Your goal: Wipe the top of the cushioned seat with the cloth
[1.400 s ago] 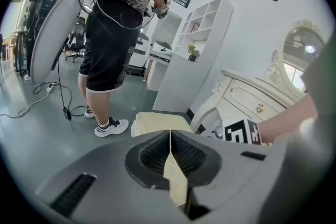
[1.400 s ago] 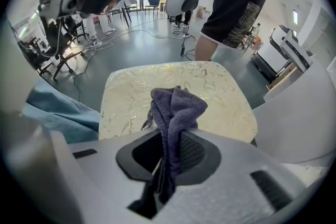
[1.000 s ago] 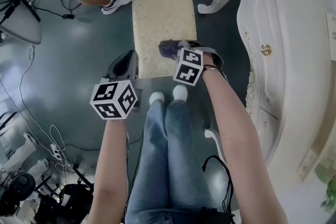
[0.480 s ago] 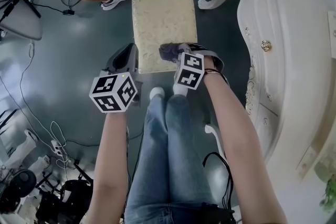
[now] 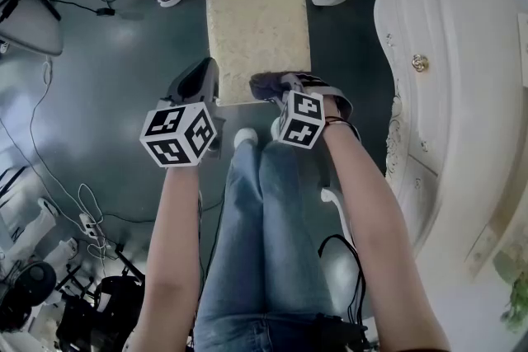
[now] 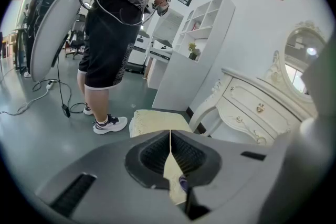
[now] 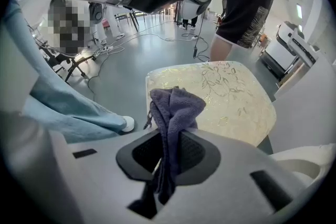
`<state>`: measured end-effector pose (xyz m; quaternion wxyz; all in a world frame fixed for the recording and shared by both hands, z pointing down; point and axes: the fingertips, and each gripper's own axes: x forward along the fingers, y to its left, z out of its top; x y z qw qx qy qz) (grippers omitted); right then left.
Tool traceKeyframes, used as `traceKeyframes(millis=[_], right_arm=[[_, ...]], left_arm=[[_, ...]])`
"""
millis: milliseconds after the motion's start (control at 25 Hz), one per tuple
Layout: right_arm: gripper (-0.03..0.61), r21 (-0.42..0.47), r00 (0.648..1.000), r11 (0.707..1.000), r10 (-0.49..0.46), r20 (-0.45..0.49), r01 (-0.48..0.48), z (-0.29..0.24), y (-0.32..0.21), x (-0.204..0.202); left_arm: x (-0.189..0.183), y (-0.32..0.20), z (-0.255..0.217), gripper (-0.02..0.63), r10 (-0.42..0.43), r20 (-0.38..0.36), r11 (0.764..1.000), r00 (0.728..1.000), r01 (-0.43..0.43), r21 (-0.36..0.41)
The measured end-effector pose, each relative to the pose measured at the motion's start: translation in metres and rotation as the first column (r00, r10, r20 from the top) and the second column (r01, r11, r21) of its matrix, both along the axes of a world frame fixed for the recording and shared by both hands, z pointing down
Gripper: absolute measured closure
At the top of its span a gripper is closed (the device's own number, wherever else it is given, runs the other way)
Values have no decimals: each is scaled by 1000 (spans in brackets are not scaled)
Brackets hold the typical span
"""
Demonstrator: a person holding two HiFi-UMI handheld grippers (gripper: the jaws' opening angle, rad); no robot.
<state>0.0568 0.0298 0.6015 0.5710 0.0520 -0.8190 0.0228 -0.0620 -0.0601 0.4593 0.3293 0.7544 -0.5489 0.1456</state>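
Cloth (image 7: 173, 107), dark purple and bunched, is clenched in the right tongs (image 7: 169, 152) over the near edge of the cushioned seat (image 5: 257, 21), toward its right corner. Left tongs (image 6: 170, 157) are closed on nothing, just off the near-left corner. Open floor (image 5: 124, 70) lies left of the seat. A white dressing table (image 5: 445, 53) stands near on the right.

cushioned seat (image 5: 257, 21) on the floor (image 5: 124, 62), dresser (image 5: 450, 53) to its right, cloth (image 5: 266, 83) at its near edge, left gripper (image 5: 200, 85) beside its near-left corner.
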Motion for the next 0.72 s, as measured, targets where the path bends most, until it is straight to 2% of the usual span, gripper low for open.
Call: traceKeyframes(millis=[200,560,720], right_arm=[[545,-27,1000,999,21,12,-21,0,13,1],[545,-100,1000,995,-11,-6,11,2,41,3],[545,-87,997,995,51,59,-46,-20,30,2]], left_arm=[[2,1,0,609,4,2,1000,1000,-4,-1],[-3,4,2,609,-4,4,1000,1000,4,-7],[-10,4,2,609,-16,5,1000,1000,16,-7]])
